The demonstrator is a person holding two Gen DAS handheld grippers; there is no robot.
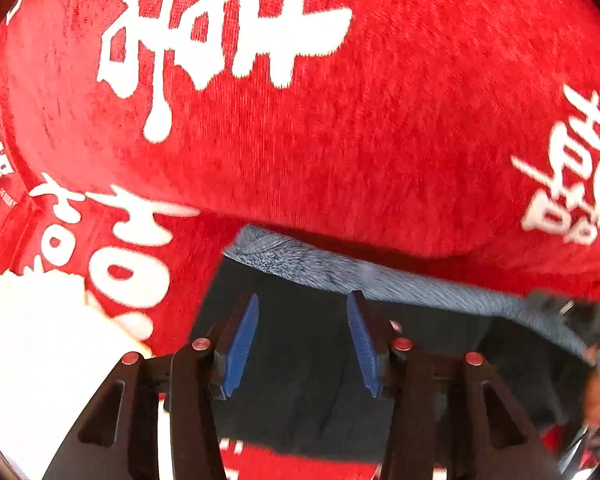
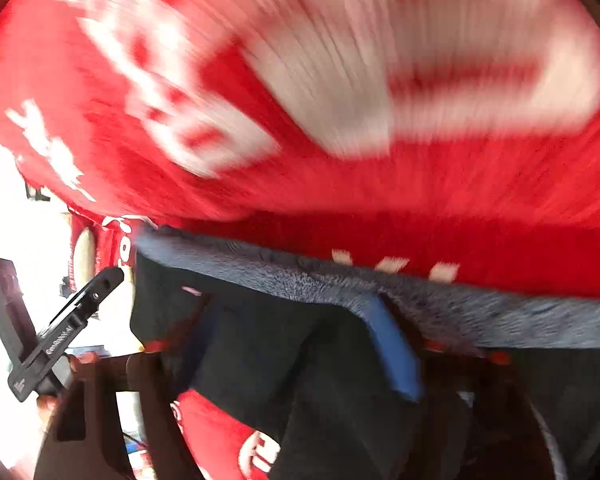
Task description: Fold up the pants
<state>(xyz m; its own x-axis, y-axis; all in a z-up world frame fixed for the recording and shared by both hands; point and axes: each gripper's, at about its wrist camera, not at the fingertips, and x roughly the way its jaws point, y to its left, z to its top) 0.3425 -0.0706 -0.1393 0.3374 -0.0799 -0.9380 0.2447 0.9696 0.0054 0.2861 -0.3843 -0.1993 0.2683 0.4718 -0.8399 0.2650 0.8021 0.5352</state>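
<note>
Dark pants (image 1: 300, 360) with a fuzzy grey-blue lining (image 1: 340, 268) lie on a red cloth with white characters (image 1: 340, 140). My left gripper (image 1: 304, 304) is open, its blue pads (image 1: 242, 344) apart, just above the dark fabric with nothing between them. In the right wrist view the pants (image 2: 280, 360) drape over my right gripper (image 2: 292, 312); its right blue pad (image 2: 396, 352) shows and the left one is mostly covered by fabric. The view is blurred and the lining edge (image 2: 460, 304) runs across it. The left gripper (image 2: 60, 320) shows at the left.
The red cloth (image 2: 380, 192) covers the whole surface. A white area (image 1: 40, 360) lies at the lower left beyond the cloth's edge. A hand (image 1: 596, 396) shows at the right edge of the left wrist view.
</note>
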